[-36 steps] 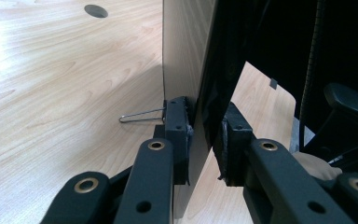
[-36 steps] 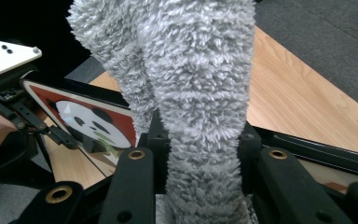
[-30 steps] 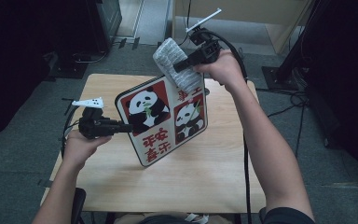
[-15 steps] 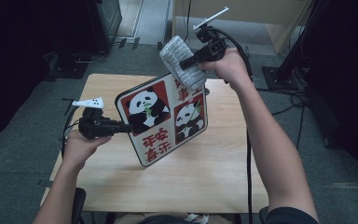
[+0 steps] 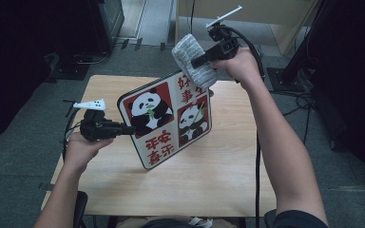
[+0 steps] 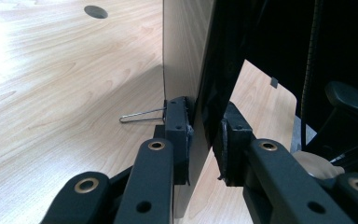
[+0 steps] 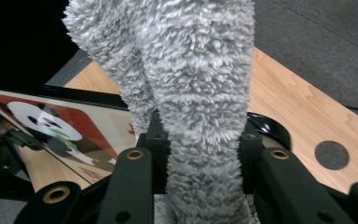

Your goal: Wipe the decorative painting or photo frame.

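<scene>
Cloth (image 5: 194, 61) lifted off panda board (image 5: 168, 116) above table (image 5: 218, 185).

Cloth (image 5: 193, 61): grey fluffy microfibre, shaggy pile, matt. Panda board (image 5: 167, 118): hard and smooth, glossy printed face with a black rim; plain matt beige back. Table (image 5: 209, 180): light wood-grain laminate, smooth, slight sheen. Thin wire clip (image 6: 142, 115) on the tabletop: bare metal. Floor (image 5: 24, 156): grey carpet, rough.
</scene>
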Demonstrator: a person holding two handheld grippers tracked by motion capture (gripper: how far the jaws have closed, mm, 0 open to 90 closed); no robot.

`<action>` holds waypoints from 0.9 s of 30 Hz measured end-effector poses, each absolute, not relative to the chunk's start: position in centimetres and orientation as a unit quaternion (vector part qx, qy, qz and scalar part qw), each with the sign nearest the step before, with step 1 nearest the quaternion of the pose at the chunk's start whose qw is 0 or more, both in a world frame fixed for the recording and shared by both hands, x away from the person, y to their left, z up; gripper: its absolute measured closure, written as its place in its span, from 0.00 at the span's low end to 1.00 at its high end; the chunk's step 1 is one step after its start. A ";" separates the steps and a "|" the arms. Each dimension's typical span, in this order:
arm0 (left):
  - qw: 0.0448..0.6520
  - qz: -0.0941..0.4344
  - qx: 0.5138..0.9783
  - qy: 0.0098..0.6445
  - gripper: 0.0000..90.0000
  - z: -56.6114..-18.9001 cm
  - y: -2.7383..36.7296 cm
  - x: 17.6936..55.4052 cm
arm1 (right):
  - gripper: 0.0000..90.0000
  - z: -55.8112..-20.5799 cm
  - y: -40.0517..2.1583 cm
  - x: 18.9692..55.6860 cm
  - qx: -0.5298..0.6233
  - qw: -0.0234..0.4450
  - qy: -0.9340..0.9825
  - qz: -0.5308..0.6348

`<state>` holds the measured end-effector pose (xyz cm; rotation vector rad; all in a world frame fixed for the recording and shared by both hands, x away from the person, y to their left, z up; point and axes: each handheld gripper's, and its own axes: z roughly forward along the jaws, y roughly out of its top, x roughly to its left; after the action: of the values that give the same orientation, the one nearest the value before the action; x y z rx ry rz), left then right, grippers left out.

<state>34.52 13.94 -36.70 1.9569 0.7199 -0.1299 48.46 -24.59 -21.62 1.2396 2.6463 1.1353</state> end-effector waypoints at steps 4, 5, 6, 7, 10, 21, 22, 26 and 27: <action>0.502 -0.052 0.811 0.296 0.87 -36.7 14.0 34.5 | 0.75 -21.4 -24.9 48.6 0.400 0.010 0.847 0.351; 0.501 -0.052 0.811 0.296 0.87 -36.7 14.0 34.5 | 0.75 -21.4 -25.0 48.6 0.401 0.010 0.847 0.349; 0.501 -0.053 0.812 0.295 0.87 -36.7 14.0 34.5 | 0.75 -21.3 -25.1 48.7 0.403 0.012 0.847 0.347; 0.502 -0.053 0.811 0.295 0.86 -36.7 14.0 34.5 | 0.75 -21.3 -25.3 48.8 0.404 0.013 0.846 0.347; 0.502 -0.051 0.811 0.295 0.87 -36.7 14.0 34.5 | 0.74 -21.3 -25.7 49.1 0.410 0.012 0.844 0.346; 0.503 -0.052 0.812 0.293 0.87 -36.7 14.0 34.6 | 0.75 -21.3 -27.3 49.7 0.432 0.017 0.834 0.342; 0.503 -0.050 0.812 0.293 0.87 -36.7 14.0 34.6 | 0.75 -21.3 -27.5 49.8 0.437 0.016 0.832 0.342; 0.503 -0.050 0.812 0.292 0.87 -36.7 14.0 34.5 | 0.75 -21.3 -28.1 49.8 0.448 0.023 0.829 0.334; 0.503 -0.050 0.812 0.292 0.87 -36.7 14.0 34.5 | 0.75 -21.4 -28.2 49.8 0.448 0.027 0.829 0.333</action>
<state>34.53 14.02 -36.73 1.9606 0.7046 -0.1211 49.77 -28.24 -21.39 1.3849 2.5604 1.0271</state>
